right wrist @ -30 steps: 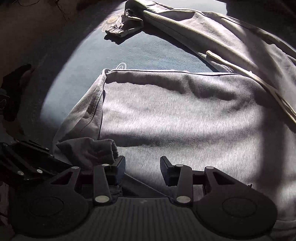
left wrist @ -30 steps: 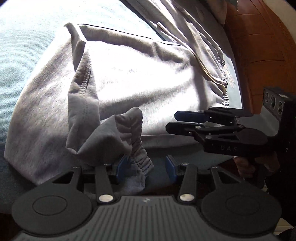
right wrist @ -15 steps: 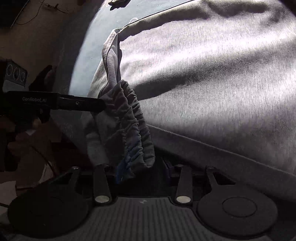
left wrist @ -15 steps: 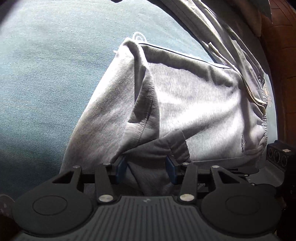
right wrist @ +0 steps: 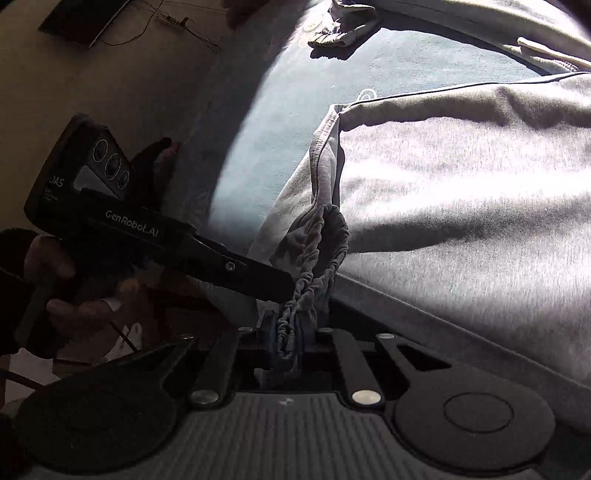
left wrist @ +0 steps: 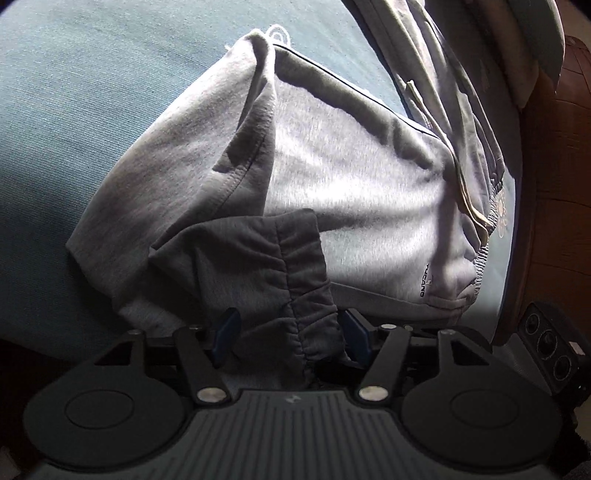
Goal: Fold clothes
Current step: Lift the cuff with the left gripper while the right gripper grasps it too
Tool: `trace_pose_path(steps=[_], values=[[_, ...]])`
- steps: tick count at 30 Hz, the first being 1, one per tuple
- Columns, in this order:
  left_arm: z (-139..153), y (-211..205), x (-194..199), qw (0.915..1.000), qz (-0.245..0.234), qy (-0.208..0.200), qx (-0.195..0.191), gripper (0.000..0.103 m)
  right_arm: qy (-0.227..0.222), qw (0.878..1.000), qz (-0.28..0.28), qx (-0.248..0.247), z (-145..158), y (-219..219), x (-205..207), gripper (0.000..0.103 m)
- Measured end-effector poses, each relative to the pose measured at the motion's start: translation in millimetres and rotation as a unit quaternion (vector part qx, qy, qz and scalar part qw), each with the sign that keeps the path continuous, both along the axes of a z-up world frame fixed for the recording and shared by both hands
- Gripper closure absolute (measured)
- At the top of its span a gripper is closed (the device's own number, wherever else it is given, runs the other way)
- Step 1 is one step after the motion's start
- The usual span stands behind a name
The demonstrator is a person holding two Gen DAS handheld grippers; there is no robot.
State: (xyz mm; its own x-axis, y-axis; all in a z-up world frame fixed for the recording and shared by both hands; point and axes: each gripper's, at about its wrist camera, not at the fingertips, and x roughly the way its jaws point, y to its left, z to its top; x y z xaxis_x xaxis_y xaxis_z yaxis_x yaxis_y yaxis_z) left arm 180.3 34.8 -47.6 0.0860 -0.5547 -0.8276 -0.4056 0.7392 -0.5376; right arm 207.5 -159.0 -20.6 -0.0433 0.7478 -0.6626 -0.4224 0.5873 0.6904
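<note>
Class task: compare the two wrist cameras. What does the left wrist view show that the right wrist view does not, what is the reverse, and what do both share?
Left wrist only: the wooden furniture at right and black lettering near the sweatshirt hem.

Right wrist only: the left gripper seen from the side, the hand holding it, and cables on the floor.

Both: the grey sweatshirt on blue bedding, and its gathered cuff, which the right gripper has just closed on.
</note>
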Motion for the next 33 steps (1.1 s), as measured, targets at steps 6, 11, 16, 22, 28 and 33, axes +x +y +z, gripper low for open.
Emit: trace_pose_path(steps=[6,11,16,22,28,33], values=[[-2,2,4,0.9974,0.004,0.058,0.042,0.036,-0.074,0.992,0.101,0.004,24,41,-20,0.091],[-2,-3,4,0.9920,-0.030,0.084,0.089,0.045,-0.100,0.985,0.137,0.026,35,65,-30,0.091],[-3,4,-9,0.9848,-0.052,0.094,0.136,0.093,-0.090,0.984,0.149,0.020,35,69,-29,0.080],[46,45,-20,0.9570,-0.065,0.032,0.281,0.095,-0.044,0.995,0.087,-0.003,24,24,1,0.069],[90,97,-9,0.8874,-0.092,-0.024,0.451,0.094,-0.052,0.996,0.036,-0.057,19,-6,26,0.069],[90,132,4,0.8475,-0.092,-0.052,0.520,0.092,-0.059,0.995,0.004,-0.080,17,-10,35,0.068]])
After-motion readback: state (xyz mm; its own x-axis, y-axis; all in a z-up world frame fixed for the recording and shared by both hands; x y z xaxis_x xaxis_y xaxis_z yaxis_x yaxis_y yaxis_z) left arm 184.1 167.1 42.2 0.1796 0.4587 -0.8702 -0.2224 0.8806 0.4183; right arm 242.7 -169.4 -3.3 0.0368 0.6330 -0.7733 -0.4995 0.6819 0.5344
